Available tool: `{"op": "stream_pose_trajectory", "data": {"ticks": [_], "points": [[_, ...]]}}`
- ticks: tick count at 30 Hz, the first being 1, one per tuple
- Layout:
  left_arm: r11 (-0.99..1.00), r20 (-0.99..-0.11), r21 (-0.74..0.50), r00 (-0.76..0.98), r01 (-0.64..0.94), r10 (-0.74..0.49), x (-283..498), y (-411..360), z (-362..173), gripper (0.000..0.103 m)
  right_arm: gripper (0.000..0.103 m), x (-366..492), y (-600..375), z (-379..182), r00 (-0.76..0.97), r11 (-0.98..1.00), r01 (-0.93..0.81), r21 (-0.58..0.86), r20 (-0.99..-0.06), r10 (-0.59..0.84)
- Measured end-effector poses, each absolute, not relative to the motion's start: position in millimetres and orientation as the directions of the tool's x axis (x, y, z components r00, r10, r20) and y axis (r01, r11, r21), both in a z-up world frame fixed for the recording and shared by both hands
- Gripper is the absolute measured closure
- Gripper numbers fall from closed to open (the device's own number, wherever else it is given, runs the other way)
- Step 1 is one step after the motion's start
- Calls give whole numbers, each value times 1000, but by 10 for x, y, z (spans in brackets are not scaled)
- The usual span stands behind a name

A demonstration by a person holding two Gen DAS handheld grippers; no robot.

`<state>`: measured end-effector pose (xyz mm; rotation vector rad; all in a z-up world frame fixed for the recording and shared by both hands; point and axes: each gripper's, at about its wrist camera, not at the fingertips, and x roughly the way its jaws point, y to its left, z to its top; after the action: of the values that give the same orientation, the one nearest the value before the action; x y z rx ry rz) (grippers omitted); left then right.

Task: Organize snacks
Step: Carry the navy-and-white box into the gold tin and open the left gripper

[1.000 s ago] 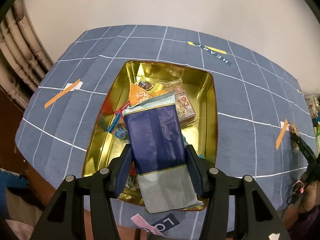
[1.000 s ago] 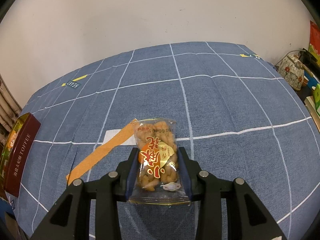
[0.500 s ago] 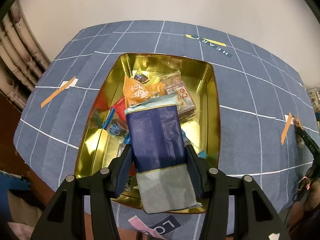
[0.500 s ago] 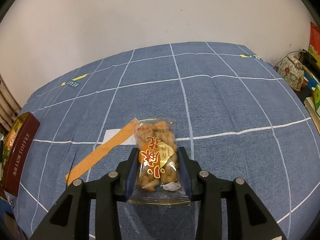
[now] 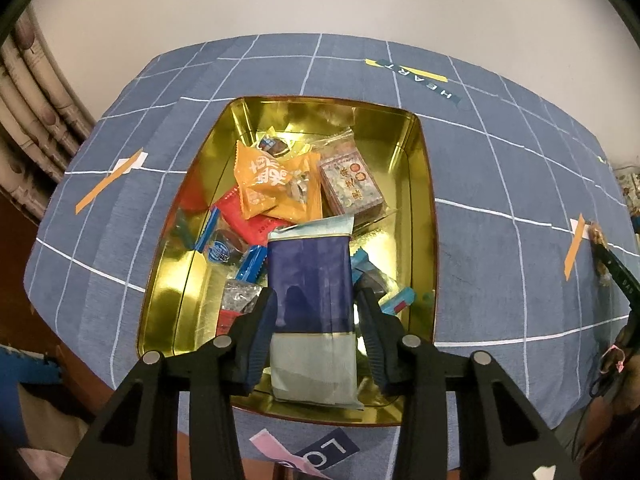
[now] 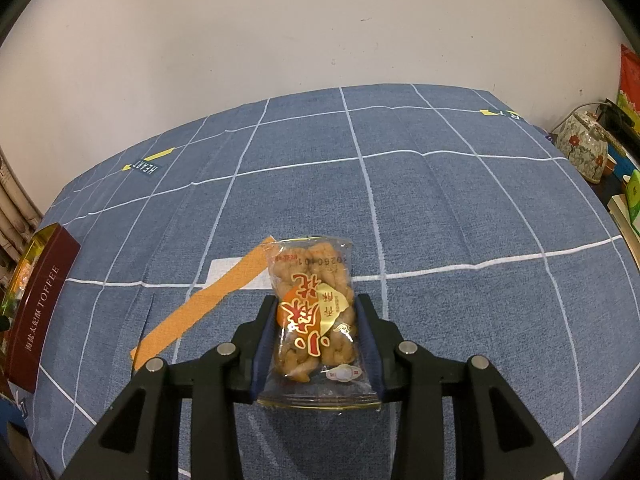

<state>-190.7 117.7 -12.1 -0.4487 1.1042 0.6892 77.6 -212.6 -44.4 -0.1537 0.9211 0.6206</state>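
Note:
A gold tin (image 5: 424, 216) sits on the blue checked cloth and holds several wrapped snacks, among them an orange bag (image 5: 276, 184) and a patterned box (image 5: 350, 184). My left gripper (image 5: 316, 312) hangs over the tin's near end. Its jaws are closing on a dark blue and pale green packet (image 5: 310, 272) that stands between the pads, its far end over the snacks. In the right wrist view my right gripper (image 6: 316, 328) is shut on a clear bag of fried twists (image 6: 312, 280) just above the cloth. The tin's maroon side (image 6: 36, 300) shows at the far left.
An orange tape strip (image 6: 200, 308) lies on the cloth left of the twist bag. A flowered ceramic pot (image 6: 582, 148) and boxes stand past the table's right edge. Curtain folds (image 5: 28, 120) hang left of the table. The table's near edge runs just below the tin.
The left jaws have drawn closer together and the blue packet between them looks narrower. More of the snacks in the tin show beyond it. The right gripper and its bag have not moved.

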Motion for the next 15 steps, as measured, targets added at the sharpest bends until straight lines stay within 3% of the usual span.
{"op": "stream_pose_trajectory", "data": {"ticks": [10, 12, 15], "points": [[672, -901, 21, 277, -740, 333, -2064, 1090, 119, 61, 64, 774, -2119, -444, 445, 816, -563, 132, -783, 434], [661, -891, 30, 280, -750, 357, -2133, 1057, 177, 52, 64, 773, -2119, -444, 444, 816, -562, 135, -783, 436], [648, -869, 49, 287, -760, 403, -2239, 998, 270, 49, 64, 776, -2119, -445, 444, 816, -562, 135, -783, 436]]}}
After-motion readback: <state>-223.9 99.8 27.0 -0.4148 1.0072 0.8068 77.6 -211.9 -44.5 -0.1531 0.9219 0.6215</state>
